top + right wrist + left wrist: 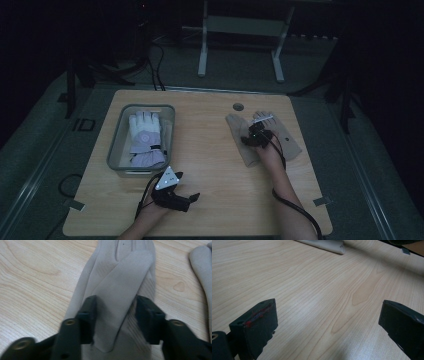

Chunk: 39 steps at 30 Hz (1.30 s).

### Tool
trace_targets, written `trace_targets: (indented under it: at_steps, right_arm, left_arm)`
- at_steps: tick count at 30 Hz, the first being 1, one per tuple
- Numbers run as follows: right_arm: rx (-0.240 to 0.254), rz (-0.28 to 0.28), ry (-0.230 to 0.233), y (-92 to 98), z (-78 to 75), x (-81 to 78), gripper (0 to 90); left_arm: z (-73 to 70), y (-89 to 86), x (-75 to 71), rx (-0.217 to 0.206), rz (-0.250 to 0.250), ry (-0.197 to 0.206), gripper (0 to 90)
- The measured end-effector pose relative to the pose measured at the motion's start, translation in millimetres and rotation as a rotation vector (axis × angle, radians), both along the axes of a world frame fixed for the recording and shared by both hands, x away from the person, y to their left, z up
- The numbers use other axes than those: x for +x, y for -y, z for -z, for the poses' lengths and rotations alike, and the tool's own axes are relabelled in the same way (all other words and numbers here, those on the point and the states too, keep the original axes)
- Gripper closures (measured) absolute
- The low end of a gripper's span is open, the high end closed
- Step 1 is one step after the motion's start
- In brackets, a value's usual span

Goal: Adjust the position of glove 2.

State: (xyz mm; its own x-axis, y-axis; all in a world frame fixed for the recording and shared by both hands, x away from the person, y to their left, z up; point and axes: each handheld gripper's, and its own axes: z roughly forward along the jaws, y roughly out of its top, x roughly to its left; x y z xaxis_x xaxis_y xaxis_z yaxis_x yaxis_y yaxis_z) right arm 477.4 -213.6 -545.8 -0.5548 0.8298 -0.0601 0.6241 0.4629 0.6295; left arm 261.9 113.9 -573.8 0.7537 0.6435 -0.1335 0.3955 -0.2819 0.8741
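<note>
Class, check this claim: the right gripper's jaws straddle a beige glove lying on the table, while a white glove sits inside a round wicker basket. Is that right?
Not quite. The right gripper does straddle the beige glove on the table, as the right gripper view shows. But in the high view the white glove lies in a rectangular clear bin, not a round wicker basket.

The person's left forearm comes in from the bottom edge of the high view, its hand low and near the table's front edge. The left gripper (192, 196) it holds lies about level, pointing to the right, its jaws standing wide apart. The right forearm reaches forward and slightly left, a cable trailing along it. The right gripper (254, 134) points away from the person and tips downward, its jaws partly apart.
</note>
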Motion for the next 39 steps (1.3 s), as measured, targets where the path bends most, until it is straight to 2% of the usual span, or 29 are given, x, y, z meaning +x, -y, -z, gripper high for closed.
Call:
trace_targets:
  at_steps: [1,2,4,7,8,10,12,14,15,20,22,26,28,33,36,39]
  right_arm:
    - [-0.003,-0.004,0.007,-2.3,0.0,-2.1,66.0]
    - [-0.006,-0.007,0.007,-3.2,-0.3,-2.7,70.4]
    - [-0.01,-0.004,0.006,-4.7,-0.6,-3.4,73.8]
    - [0.002,0.041,-0.008,-9.6,-1.7,-5.2,78.8]
    - [0.002,0.041,-0.008,-9.6,-1.7,-5.2,78.8]
    - [0.034,0.082,-0.021,-9.9,-4.1,-6.7,80.0]
    - [0.068,0.101,-0.023,-10.6,-7.2,-8.7,80.1]
    - [0.077,0.112,-0.021,-12.0,-9.2,-10.4,80.2]
    - [0.117,0.124,-0.024,-14.3,-13.8,-13.7,80.2]
    - [0.159,0.146,-0.006,-21.0,-25.3,-21.5,80.3]
    - [0.198,0.17,0.005,-25.1,-34.6,-28.3,80.3]
    - [0.212,0.194,0.025,-29.7,-43.3,-35.7,80.3]
    - [0.227,0.222,0.049,-35.7,-52.1,-45.3,80.3]
    - [0.244,0.238,0.079,-44.5,-65.1,-56.0,80.3]
    - [0.239,0.251,0.095,-46.7,-68.8,-59.9,80.3]
    - [0.256,0.268,0.108,-48.1,-72.0,-67.4,80.3]
  left_arm:
    - [0.1,0.4,-0.3,0.001,0.002,0.002,2.5]
    - [0.2,0.5,-0.3,-0.001,0.003,0.002,2.5]
    - [0.2,0.4,-0.3,-0.004,0.001,0.001,2.5]
    - [0.6,-0.1,0.2,-0.007,0.0,-0.004,2.5]
    - [0.6,-0.1,0.2,-0.007,0.0,-0.004,2.5]
    - [0.9,-0.1,0.5,-0.008,-0.001,-0.007,2.5]
    - [1.0,-0.4,0.7,-0.01,-0.003,-0.006,2.5]
    - [1.0,-0.6,0.9,-0.011,-0.003,-0.005,2.5]
    - [0.9,-0.9,1.0,-0.013,-0.005,-0.008,2.5]
    - [0.3,-1.0,0.2,-0.021,-0.014,0.003,2.5]
    - [0.2,-1.0,0.3,-0.022,-0.015,-0.002,2.5]
    - [-0.2,-1.6,0.1,-0.022,-0.016,0.001,2.5]
    - [-0.3,-1.3,0.3,-0.021,-0.013,-0.002,2.5]
    - [-1.0,-1.1,-0.2,-0.026,-0.014,0.001,2.5]
    - [-1.5,-1.2,-0.7,-0.027,-0.014,0.007,2.5]
    - [-1.7,-1.5,-0.9,-0.031,-0.017,0.016,2.5]
